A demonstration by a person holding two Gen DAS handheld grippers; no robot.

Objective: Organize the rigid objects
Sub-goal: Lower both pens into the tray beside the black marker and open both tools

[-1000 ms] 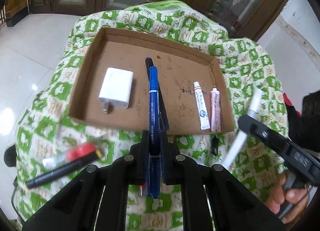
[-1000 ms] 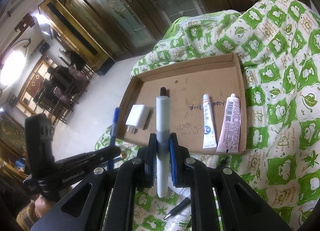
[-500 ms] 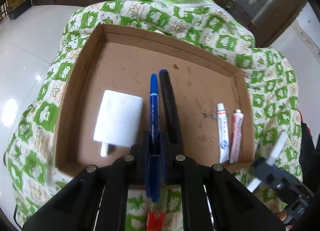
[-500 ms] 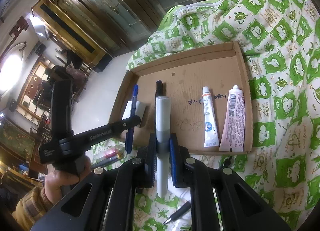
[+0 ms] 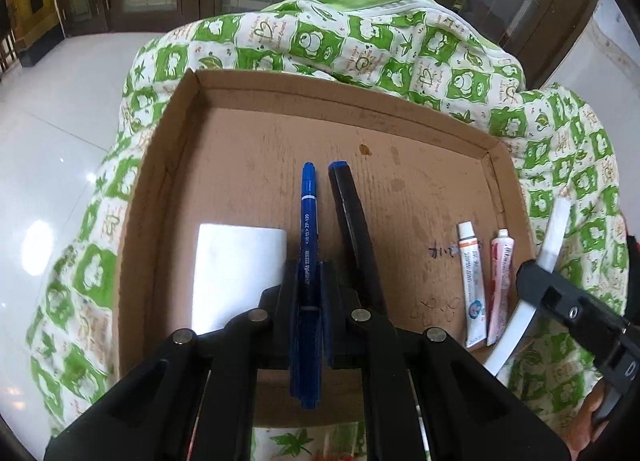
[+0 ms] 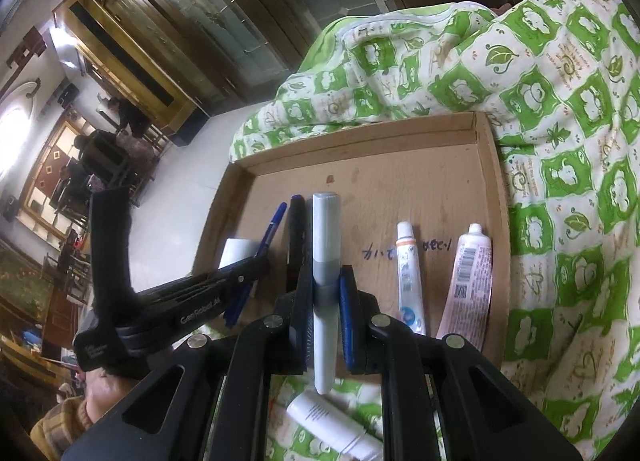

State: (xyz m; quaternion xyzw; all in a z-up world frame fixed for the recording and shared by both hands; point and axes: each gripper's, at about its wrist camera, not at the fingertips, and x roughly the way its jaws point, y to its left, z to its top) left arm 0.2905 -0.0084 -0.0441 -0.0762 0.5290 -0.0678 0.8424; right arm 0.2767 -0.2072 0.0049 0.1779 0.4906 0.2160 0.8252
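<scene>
My left gripper (image 5: pixel 307 273) is shut on a blue pen (image 5: pixel 307 221) and holds it low over the cardboard tray (image 5: pixel 168 165), between a white charger (image 5: pixel 236 273) and a black marker (image 5: pixel 354 229). My right gripper (image 6: pixel 326 289) is shut on a grey-white marker (image 6: pixel 326 245) over the tray's (image 6: pixel 492 181) front edge, just right of the black marker (image 6: pixel 296 233). Two tubes, white (image 6: pixel 408 273) and pink (image 6: pixel 468 281), lie at the tray's right. The left gripper (image 6: pixel 240 281) with the blue pen (image 6: pixel 272 229) shows in the right wrist view; the right gripper (image 5: pixel 568 309) shows in the left wrist view.
The tray lies on a green-and-white patterned cloth (image 6: pixel 560 101) over a rounded surface. A white tube (image 6: pixel 332 425) lies on the cloth below my right gripper. White floor (image 5: pixel 48 133) lies to the left, dark wooden doors (image 6: pixel 240 1) behind.
Both grippers have moved forward over the tray and lower. The blue pen now sits beside the black marker; the grey-white marker has come in on the black marker's other side.
</scene>
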